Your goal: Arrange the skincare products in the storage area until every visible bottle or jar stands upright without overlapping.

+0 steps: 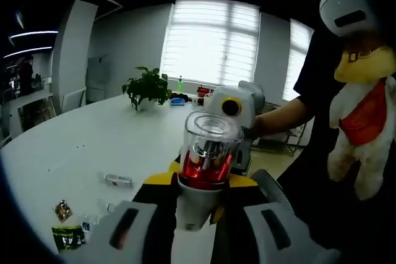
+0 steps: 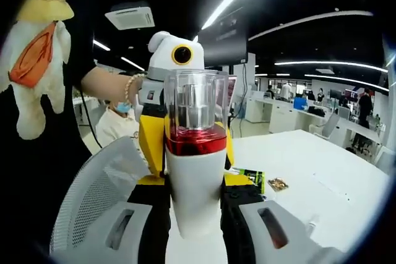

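Skincare bottle [image 1: 206,171] with white base, red band and clear cap stands upright at frame centre, clamped between both grippers, left gripper [image 1: 204,214] and right gripper [image 2: 197,214], above white table [image 1: 93,146].

Bottle [image 1: 207,168]: white body, red band, clear cap; table [image 1: 93,146] white; plant [image 1: 147,88] green; plush toy [image 1: 362,122] cream, orange bib.

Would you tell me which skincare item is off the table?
The white bottle with red band, clear cap, raised between the left hand-held gripper and right hand-held gripper; the tube and sachets lie on the table.
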Tool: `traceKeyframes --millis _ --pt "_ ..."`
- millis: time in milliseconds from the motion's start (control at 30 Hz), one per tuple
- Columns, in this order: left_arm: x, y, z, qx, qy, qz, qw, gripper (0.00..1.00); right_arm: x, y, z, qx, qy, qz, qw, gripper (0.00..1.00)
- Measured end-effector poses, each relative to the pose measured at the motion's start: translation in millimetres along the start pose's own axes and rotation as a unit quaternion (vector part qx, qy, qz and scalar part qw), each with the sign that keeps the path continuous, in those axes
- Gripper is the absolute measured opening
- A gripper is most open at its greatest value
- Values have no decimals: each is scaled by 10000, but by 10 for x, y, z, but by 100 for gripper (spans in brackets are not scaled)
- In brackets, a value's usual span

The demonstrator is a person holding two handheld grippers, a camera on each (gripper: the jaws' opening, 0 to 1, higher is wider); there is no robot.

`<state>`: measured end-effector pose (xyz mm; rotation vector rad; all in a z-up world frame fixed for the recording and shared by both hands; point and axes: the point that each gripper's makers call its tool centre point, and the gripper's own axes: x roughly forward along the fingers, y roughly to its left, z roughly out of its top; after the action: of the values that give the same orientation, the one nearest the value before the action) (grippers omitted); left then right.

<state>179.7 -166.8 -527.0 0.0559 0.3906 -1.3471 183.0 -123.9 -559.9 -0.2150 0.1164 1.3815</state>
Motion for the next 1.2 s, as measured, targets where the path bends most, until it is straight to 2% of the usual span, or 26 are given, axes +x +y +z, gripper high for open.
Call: traceKeyframes --millis 200,367,733,900,1200 --pt "50 56 -167 -77 167 -53 9998 23 34 -3 -179 -12 118 -122 9999 30" --pt "104 109 -357 -147 297 -64 9994 24 95 0 -406 1 435 -183 9989 30" --pt "205 202 -772 -273 487 -107 9984 24 183 23 -828 162 873 -329 9955 30" --pt "275 199 -892 -396 459 -150 9980 24 182 42 -984 246 1027 -335 9938 30" --pt "392 216 -1075 -470 645 -247 9965 24 176 44 -1226 398 1281 -403 9902 30"
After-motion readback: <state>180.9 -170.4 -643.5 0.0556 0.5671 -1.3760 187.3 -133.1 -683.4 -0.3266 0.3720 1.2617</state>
